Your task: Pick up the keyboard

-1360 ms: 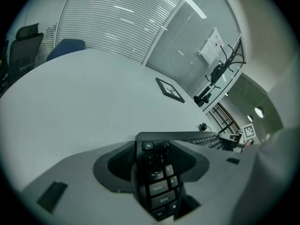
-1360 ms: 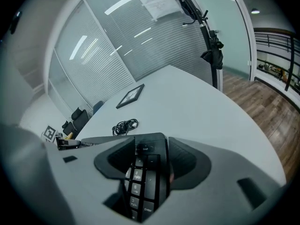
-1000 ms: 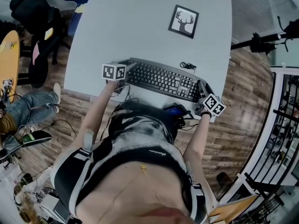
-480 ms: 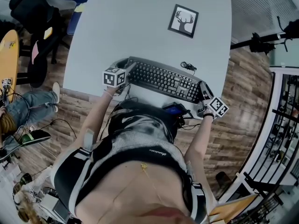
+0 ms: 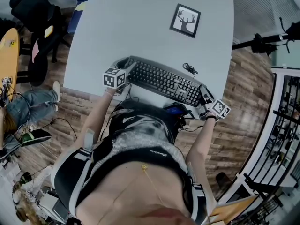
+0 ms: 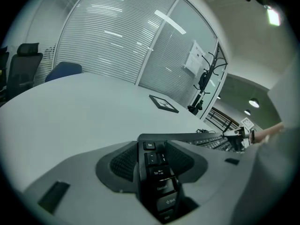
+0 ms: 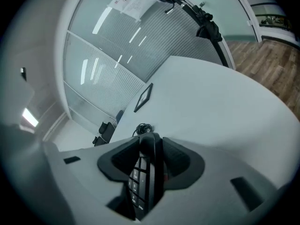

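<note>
A black keyboard (image 5: 161,81) lies across the near edge of the white table (image 5: 140,27). My left gripper (image 5: 125,71) is shut on its left end; in the left gripper view the end keys (image 6: 157,182) sit squeezed between the dark pads (image 6: 123,162). My right gripper (image 5: 204,96) is at the right end. Its jaws have just been closing, and in the right gripper view the keyboard's edge (image 7: 145,172) stands between both pads (image 7: 180,161), which press on it. The keyboard's coiled cable (image 5: 189,68) lies behind it.
A framed deer picture (image 5: 185,20) lies farther back on the table. Office chairs (image 5: 33,13) and a seated person's legs (image 5: 28,107) are on the left floor. A black stand (image 5: 262,41) stands at the right, with a railing beyond.
The right gripper has drawn in against the keyboard's right end and its jaws have narrowed onto it. The left gripper has rolled a little while keeping its hold.
</note>
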A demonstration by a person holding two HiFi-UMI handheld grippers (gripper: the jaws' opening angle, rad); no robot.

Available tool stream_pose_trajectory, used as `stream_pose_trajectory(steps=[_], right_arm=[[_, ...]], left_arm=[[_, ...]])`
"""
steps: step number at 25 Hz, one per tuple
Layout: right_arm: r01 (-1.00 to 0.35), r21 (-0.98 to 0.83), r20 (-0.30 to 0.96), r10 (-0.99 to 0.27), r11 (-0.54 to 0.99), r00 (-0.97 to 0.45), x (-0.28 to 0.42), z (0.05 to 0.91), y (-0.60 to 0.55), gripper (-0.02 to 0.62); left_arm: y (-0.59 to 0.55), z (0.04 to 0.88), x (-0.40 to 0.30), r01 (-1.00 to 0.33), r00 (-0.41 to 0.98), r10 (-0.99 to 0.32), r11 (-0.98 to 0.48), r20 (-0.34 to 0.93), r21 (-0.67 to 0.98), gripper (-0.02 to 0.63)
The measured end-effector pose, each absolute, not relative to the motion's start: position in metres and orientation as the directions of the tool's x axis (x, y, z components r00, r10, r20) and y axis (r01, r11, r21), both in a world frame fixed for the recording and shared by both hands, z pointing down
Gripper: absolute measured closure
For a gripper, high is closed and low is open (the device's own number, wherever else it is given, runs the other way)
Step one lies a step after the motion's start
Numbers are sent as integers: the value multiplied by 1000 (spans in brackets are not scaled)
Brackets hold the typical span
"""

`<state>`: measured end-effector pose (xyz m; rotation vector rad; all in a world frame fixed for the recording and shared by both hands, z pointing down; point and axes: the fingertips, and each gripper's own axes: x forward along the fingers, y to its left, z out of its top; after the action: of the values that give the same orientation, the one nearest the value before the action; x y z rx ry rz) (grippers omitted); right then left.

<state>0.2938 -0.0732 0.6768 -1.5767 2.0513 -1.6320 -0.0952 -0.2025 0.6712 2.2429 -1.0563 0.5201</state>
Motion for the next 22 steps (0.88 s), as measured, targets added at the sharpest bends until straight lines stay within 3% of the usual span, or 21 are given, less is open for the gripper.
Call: stream_pose_trajectory(steps=[4,7,11,22], right_arm=[[-611,-792,391,-786,-23,-478,284,661,-76,445],[-578,-810,407,-799,-93,-442,283,663,-67,449],[-617,-778,289,-805,118,-519,274,643,-81,453],[-616,-782,309,-800,95,-515,276,640,-86,460]], left_arm=[[-202,670,-97,-783,616,-550,-507,564,361,420],[-202,671,-98,-778,621,-542,-514,567,361,420],[-204,675,-101,-766,624,-495,-540,604,349,419],[-203,688,-100,-747,645,-403,-512,649,423,419]])
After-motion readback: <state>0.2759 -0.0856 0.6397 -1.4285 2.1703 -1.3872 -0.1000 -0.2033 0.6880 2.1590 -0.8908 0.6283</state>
